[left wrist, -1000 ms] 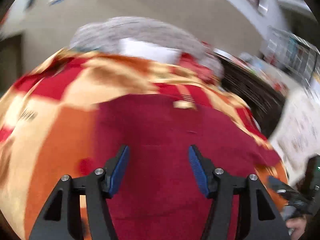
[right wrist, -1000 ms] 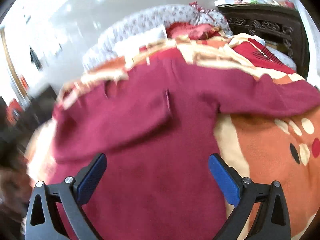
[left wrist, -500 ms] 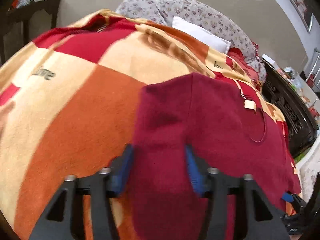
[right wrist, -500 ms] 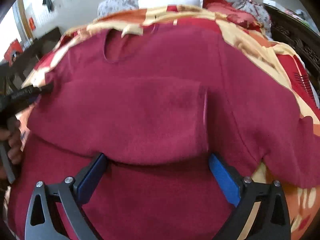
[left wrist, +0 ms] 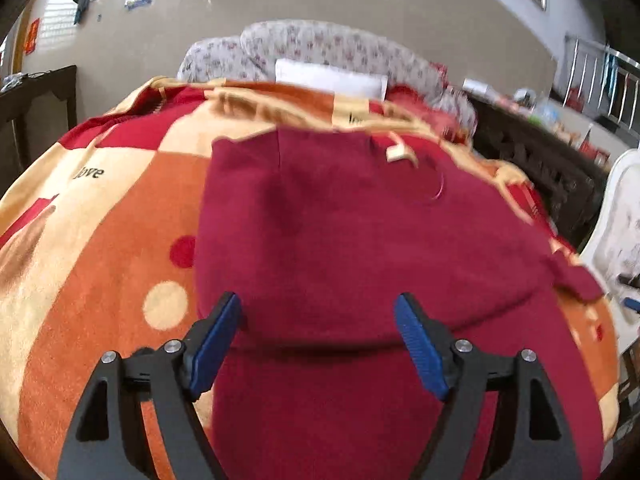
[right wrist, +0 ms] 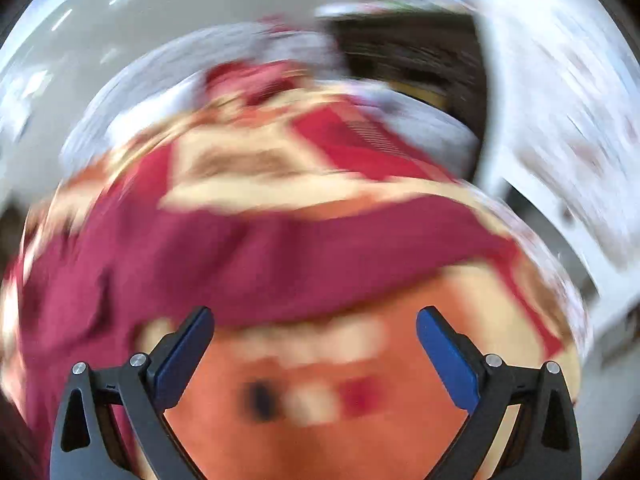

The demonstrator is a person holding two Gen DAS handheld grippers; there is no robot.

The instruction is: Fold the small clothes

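A dark red long-sleeved top lies spread on an orange, cream and red patterned blanket. One sleeve is folded across its body. My left gripper hovers over the folded sleeve with its jaws opening; the cloth lies below them and the blue pads do not press on it. The right wrist view is blurred. There my right gripper is open above the blanket, just short of the top's outstretched sleeve, with nothing between its fingers.
Floral bedding and a white pillow lie at the far end of the bed. Dark carved wooden furniture stands along the right side, beside a white chair. A dark table stands at the left.
My left gripper has opened wider and let go of the sleeve, which now lies folded on the top. My right gripper has swung right, off the top's body and over the blanket.
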